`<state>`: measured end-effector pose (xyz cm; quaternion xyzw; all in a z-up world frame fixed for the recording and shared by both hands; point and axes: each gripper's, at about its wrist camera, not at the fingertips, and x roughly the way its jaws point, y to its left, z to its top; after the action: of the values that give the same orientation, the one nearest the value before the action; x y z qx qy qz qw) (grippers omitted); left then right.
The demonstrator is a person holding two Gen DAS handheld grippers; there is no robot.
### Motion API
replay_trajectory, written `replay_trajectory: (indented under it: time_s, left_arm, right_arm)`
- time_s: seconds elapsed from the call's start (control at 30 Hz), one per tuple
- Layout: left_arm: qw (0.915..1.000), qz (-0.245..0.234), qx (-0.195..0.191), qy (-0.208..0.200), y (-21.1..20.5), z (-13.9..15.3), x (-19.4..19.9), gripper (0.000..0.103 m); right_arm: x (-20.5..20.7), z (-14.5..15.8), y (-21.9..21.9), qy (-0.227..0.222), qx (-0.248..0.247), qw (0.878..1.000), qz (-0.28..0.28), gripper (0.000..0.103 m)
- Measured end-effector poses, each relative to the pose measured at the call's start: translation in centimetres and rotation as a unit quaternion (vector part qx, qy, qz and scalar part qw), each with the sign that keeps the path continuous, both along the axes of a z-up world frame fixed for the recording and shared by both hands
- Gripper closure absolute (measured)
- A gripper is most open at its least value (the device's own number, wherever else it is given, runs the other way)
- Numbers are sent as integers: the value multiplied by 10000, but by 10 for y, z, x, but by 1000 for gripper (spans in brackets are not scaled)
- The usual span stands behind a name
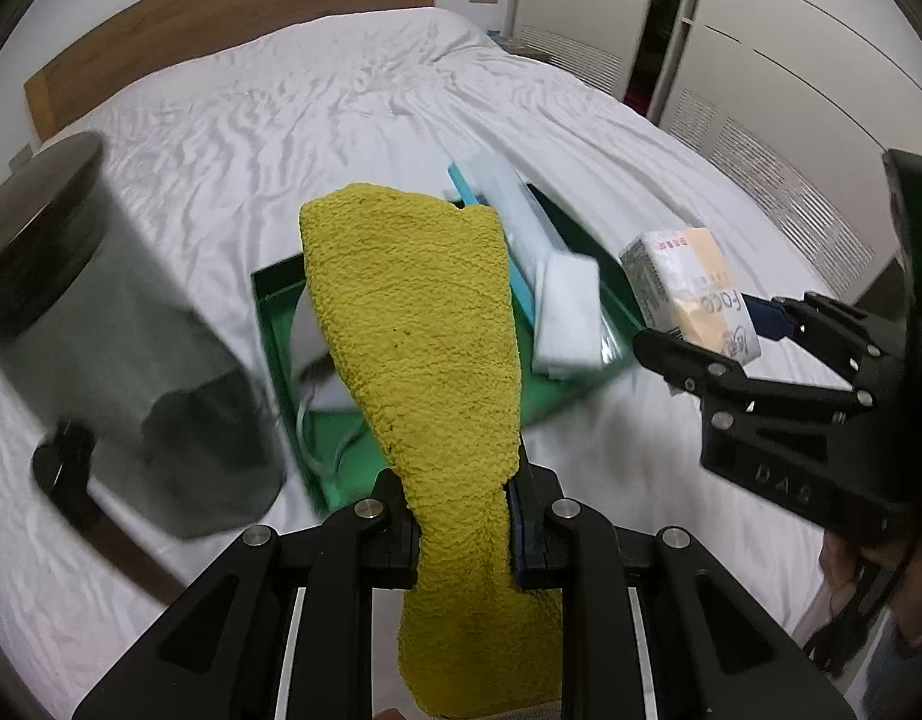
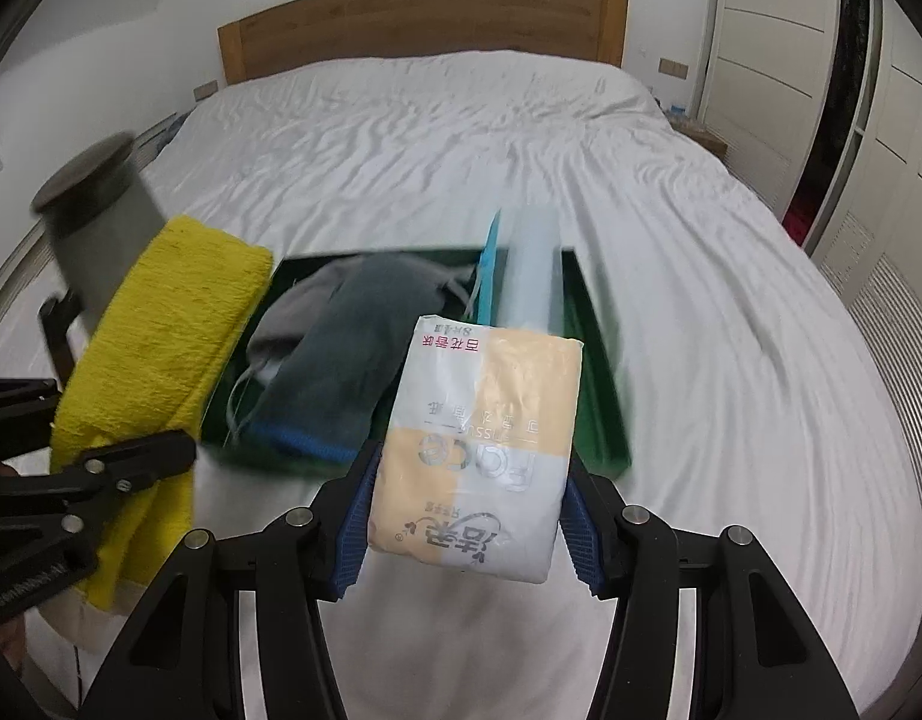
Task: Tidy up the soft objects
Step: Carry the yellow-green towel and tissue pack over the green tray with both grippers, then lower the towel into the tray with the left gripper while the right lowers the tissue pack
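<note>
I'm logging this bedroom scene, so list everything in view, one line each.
towel: one, yellow, held up over the tray's left side
tissue pack: one, white and pale orange, held just in front of the tray
tray: one, green, on the bed
grey cloth: at least one, dark grey with a blue edge, in the tray
clear packets: number unclear, white and blue, leaning in the tray's right side
bin: one, grey with a dark lid, left of the tray, blurred
bed sheet: one, white, wrinkled
headboard: one, wooden, at the far end of the bed
wardrobe: white, on the right
left claw: black, shut on the towel
right claw: black with blue pads, shut on the tissue pack
</note>
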<state>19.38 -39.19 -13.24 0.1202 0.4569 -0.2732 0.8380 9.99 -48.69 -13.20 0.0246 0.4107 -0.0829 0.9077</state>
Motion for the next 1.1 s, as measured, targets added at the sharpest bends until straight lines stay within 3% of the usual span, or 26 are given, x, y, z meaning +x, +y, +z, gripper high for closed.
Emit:
replay_trajectory:
  time_s: [0.3,0.53,0.7,0.93,1.1]
  left_arm:
    - [9993,306,-149,162,-33,-18,56,86]
    - [9951,712,-393,556,-47,-44,89,86]
    - [9926,1083,-335,443,-56,-56,103,85]
    - [9876,1461,-211,539,-52,-80,116,83]
    - [9890,1419,-156,386,-53,-85,112,82]
  right_arm:
    - [79,-15,-28,-42,-70,10000,11,49]
    - [142,-40,-41,145,-184,9997,34,49]
    - [184,-61,-46,285,-150,9994,126,49]
    - [214,-89,-52,463,-125,9987,165,49]
    - [222,-103,-53,578,-180,9980,176,49]
